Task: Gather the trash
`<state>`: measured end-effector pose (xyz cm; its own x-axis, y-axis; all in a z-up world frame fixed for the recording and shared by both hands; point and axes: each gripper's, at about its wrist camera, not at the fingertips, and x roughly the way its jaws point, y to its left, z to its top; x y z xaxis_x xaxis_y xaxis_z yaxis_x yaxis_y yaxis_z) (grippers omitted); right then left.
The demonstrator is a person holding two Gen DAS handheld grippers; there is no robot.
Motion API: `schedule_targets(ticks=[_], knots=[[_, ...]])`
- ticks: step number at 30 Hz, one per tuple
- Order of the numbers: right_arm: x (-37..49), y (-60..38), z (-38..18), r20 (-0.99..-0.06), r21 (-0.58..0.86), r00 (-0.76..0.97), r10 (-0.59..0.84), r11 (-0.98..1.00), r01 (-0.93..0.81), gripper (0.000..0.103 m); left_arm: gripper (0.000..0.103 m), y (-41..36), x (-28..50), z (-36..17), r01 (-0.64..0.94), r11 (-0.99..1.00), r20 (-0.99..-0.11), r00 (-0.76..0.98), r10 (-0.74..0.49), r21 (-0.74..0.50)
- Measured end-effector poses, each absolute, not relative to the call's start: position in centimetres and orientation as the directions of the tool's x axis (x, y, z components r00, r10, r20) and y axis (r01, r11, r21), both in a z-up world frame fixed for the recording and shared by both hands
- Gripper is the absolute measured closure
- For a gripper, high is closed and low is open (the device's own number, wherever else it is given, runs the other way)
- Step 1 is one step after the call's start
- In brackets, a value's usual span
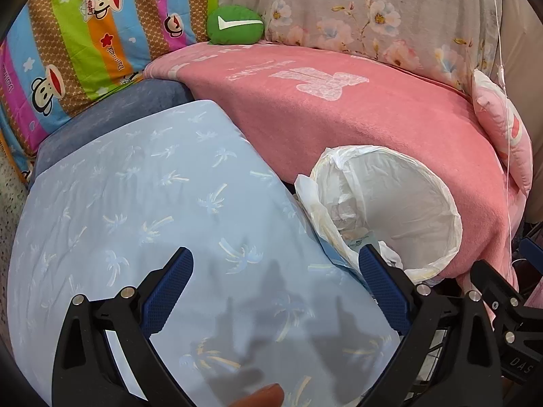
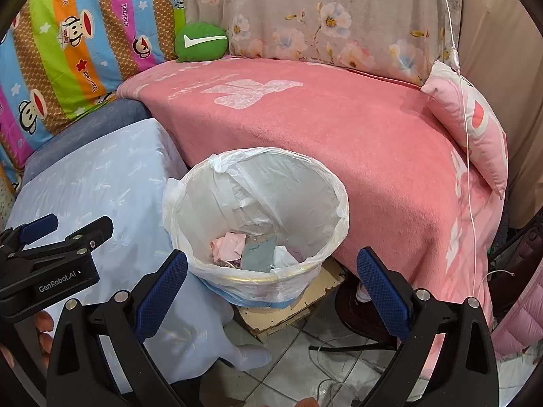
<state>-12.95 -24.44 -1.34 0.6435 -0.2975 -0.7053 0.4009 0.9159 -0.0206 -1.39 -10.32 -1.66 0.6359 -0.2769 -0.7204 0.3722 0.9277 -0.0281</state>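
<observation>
Right wrist view alone showed inside the bin (image 2: 258, 210): pink and grey scraps (image 2: 244, 247) lay there. Both the left gripper (image 1: 276, 288) and right gripper (image 2: 271, 288) stood spread, empty.

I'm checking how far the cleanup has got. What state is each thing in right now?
left gripper: open, empty, over the light blue cover.
right gripper: open, empty, above the bin.
trash bin: upright, lined with a white bag, trash at the bottom.
pink blanket: spread flat, nothing lying on its middle.
green cushion: at the blanket's far edge.
</observation>
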Motion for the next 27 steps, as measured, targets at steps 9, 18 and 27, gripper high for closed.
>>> schedule_targets(ticks=[9,18,27], knots=[[-13.0,-24.2,-1.5,-0.712,-0.025,0.638,-0.292,0.919,0.393,0.006,0.009,-10.5,-1.8,-1.9,0.373,0.928,-0.725,0.633,-0.271,-0.022],[-13.2,-24.4,-1.7,-0.716,-0.024,0.635,-0.29,0.919,0.392,0.006,0.009,-11.0,-2.3,-2.0,0.373,0.928,-0.724,0.638,-0.261,-0.007],[-13.3,-24.5,-1.7,-0.714,-0.024,0.636,-0.291,0.919,0.393,0.006,0.009,-11.0,-2.5,-2.1,0.368,0.93,-0.722,0.641,-0.262,-0.011]])
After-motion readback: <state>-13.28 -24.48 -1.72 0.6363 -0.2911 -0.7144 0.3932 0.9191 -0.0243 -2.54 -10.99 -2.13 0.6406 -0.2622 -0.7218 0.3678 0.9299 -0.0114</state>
